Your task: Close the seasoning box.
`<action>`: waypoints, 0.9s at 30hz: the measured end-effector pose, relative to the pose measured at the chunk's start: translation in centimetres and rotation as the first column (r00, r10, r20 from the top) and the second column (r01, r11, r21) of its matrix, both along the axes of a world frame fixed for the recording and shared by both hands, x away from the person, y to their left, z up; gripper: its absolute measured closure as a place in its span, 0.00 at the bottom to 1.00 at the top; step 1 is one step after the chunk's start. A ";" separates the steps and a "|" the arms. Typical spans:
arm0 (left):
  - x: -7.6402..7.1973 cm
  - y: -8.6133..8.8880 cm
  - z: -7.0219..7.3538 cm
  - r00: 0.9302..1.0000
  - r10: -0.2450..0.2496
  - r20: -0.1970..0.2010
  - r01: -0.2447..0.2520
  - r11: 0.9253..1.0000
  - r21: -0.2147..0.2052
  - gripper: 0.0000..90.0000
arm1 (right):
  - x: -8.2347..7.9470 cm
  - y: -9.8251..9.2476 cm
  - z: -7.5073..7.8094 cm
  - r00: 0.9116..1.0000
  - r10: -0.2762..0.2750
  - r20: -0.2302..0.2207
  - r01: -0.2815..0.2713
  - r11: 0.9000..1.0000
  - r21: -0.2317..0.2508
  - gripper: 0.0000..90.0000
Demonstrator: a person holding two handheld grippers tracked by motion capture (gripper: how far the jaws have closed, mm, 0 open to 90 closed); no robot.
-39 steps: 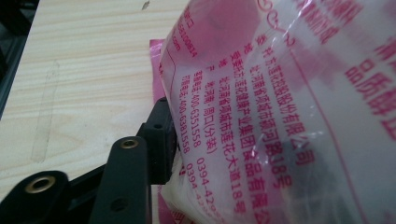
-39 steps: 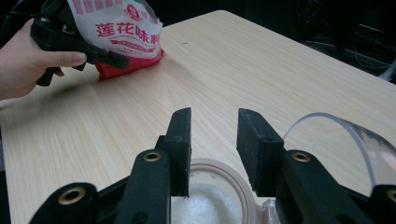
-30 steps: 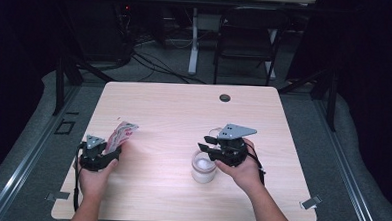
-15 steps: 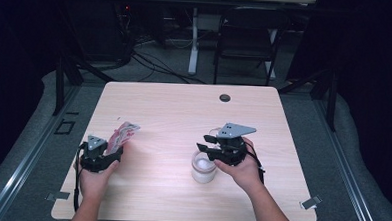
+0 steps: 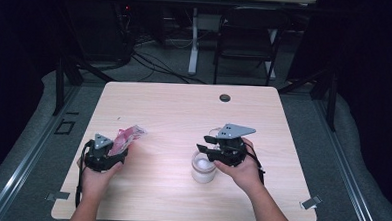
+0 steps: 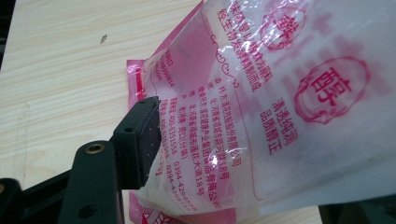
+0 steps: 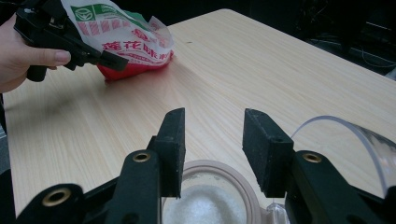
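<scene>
Gripping a crinkly pink-printed plastic pouch (image 6: 280, 107) between left gripper (image 5: 113, 149) pads; hovering right gripper (image 7: 212, 149), jaws parted after opening, above round granule-filled jar (image 5: 203, 167).

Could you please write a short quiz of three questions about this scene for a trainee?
1. True or false: the left tool grips a pink and white bag.
2. What fills the jar by the right tool? A) white grains B) red liquid C) nothing
3. Fill in: the right tool's jaws are open and hold ____.

Key
1. True; a pad presses on the bag in the left gripper view.
2. A.
3. Nothing; in the right gripper view the jaws stand apart above the jar's rim. They have just been opening.
</scene>
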State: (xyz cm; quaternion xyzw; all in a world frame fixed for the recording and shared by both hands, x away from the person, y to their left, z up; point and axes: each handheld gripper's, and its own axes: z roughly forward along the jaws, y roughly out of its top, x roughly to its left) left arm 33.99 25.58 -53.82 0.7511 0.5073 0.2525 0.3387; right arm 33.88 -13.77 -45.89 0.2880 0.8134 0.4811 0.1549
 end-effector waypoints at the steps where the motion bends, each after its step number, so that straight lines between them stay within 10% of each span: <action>1: -0.1 -0.1 0.2 1.000 -0.003 0.000 0.003 1.000 0.010 0.43 | 0.0 0.0 0.0 1.000 -0.001 0.000 0.001 1.000 -0.002 0.66; 9: -0.4 -1.4 2.1 0.999 0.011 0.041 -0.013 0.999 0.052 0.42 | -0.1 -0.5 0.3 1.000 -0.011 0.007 0.011 1.000 0.006 0.65; 27: -2.0 -5.4 5.3 0.985 -0.166 0.043 0.166 0.986 -0.002 0.41 | -0.3 -1.5 1.1 0.999 -0.038 0.017 0.037 0.999 0.031 0.65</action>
